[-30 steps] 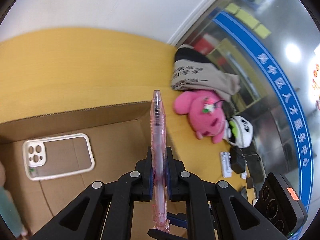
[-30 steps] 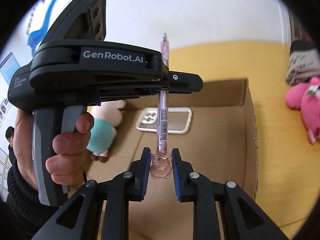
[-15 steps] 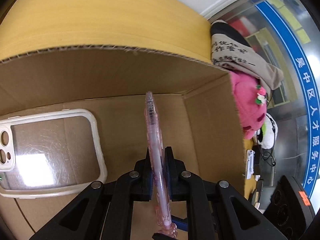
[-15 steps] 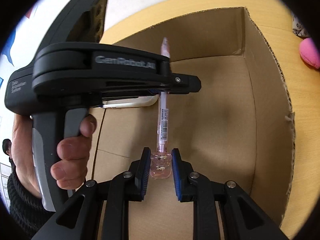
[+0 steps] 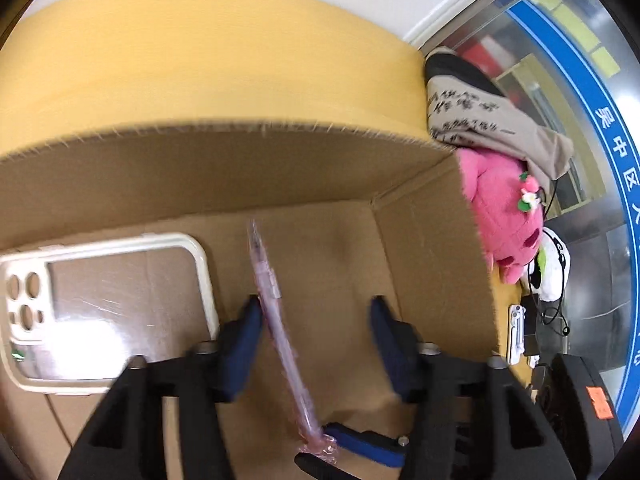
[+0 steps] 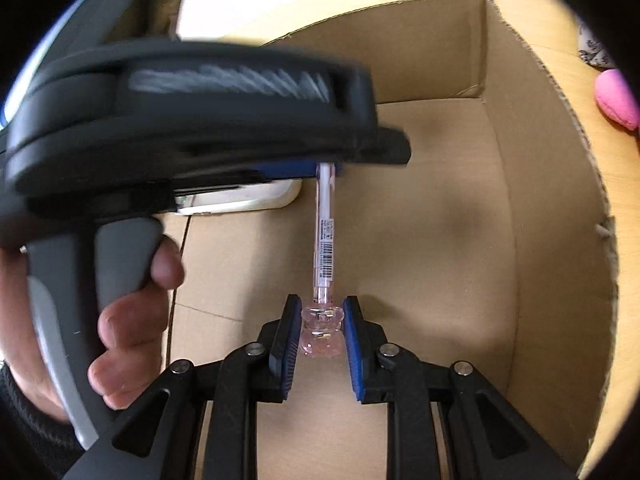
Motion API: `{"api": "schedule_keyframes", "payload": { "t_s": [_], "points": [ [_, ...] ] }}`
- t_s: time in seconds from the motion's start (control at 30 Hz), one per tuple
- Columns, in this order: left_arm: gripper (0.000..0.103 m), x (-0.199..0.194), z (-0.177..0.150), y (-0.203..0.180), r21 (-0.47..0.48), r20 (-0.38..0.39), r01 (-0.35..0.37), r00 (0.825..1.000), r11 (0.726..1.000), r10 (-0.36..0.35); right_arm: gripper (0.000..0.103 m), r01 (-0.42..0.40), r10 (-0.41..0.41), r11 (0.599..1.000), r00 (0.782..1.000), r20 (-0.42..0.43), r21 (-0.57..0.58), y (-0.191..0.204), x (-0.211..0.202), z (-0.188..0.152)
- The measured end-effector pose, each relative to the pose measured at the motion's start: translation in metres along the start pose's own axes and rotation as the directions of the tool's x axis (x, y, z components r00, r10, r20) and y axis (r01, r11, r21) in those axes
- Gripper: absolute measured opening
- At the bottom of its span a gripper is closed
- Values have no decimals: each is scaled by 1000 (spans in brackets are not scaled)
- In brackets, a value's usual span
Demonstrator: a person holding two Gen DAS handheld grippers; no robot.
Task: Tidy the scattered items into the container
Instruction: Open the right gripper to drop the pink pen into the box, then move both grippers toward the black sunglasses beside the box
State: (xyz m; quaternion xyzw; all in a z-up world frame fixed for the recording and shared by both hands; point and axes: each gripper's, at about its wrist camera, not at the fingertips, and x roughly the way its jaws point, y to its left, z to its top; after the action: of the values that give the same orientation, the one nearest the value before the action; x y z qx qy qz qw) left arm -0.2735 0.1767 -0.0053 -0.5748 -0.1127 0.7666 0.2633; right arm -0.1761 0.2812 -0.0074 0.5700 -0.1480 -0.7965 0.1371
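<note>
A clear pink pen [image 5: 276,320] hangs inside the cardboard box [image 5: 240,168], just above its floor. My left gripper [image 5: 314,304] has its jaws apart and still opening. The pen's barrel leans on the left finger [image 5: 244,328] and stands clear of the right one. In the right wrist view, my right gripper [image 6: 321,320] has both blue pads on the pen's [image 6: 325,240] bulbous pink cap, and its jaws are starting to open. The left gripper [image 6: 328,170] crosses above the pen there. A clear phone case [image 5: 200,272] lies on the box floor at the left.
A person's hand [image 6: 132,320] holds the left gripper's handle. Outside the box's right wall [image 6: 552,240], on the yellow table [image 5: 200,48], lie a pink plush [image 5: 500,216], a printed grey cloth [image 5: 480,120] and a white plush [image 5: 552,272]. Black gear [image 5: 580,400] sits beyond.
Both grippers sank with the pen from above the box to deep inside it. The left jaws then sprang apart off the barrel, and the pen tipped against the left finger.
</note>
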Motion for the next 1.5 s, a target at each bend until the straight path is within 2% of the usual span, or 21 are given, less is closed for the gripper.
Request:
{"api": "schedule_keyframes", "payload": {
  "t_s": [0.03,0.1,0.27,0.37,0.43,0.5,0.63,0.7,0.73,0.83,0.93,1.0,1.07,1.1,1.17,1.27,1.5],
  "points": [
    [64,-6,-1,-1,6,10,4,1000,1000,-4,40,-2,2,1000,1000,9,6,0,-2,-2],
    [64,-17,-2,-3,11,25,6,1000,1000,-7,51,11,-12,1000,999,33,16,0,-8,-7],
    [66,-56,-17,-11,50,92,-10,996,999,5,56,43,-43,999,995,92,1,8,-33,-22],
    [82,-97,-38,-20,104,194,-60,980,993,39,68,94,-84,994,983,165,-51,24,-61,-40],
    [88,-130,-59,-25,138,291,-117,954,984,72,76,110,-88,990,971,223,-89,35,-80,-56],
    [99,-160,-84,-27,158,371,-143,926,977,76,77,141,-102,982,953,285,-123,54,-92,-77],
    [103,-211,-143,-23,140,525,-260,837,955,151,79,252,-170,955,899,404,-157,79,-119,-116],
    [103,-225,-170,-24,128,574,-331,793,935,202,79,245,-157,958,886,436,-152,87,-121,-137],
    [103,-232,-187,-23,124,600,-368,768,921,226,79,241,-156,961,881,446,-140,81,-126,-125],
    [103,-242,-222,-21,116,635,-430,725,895,266,79,251,-164,961,857,489,-118,87,-134,-137],
    [103,-249,-254,-19,96,658,-461,694,882,292,79,274,-175,954,837,519,-120,99,-139,-149],
    [103,-250,-269,-17,58,663,-473,676,879,321,79,290,-180,948,827,532,-131,106,-143,-157],
    [103,-249,-282,-13,-7,662,-481,655,877,364,79,293,-173,945,827,534,-148,112,-145,-164],
    [103,-248,-287,-12,-24,662,-471,654,882,368,79,292,-167,944,829,534,-157,114,-145,-168],
    [103,-245,-297,-9,-32,656,-441,668,897,352,79,301,-167,938,823,542,-169,116,-145,-176],
    [103,-238,-306,-11,-29,645,-433,681,901,348,79,327,-188,930,815,548,-166,115,-142,-184],
    [103,-231,-323,-14,-10,629,-420,703,908,332,79,315,-183,935,827,532,-166,106,-137,-192]
  ]
}}
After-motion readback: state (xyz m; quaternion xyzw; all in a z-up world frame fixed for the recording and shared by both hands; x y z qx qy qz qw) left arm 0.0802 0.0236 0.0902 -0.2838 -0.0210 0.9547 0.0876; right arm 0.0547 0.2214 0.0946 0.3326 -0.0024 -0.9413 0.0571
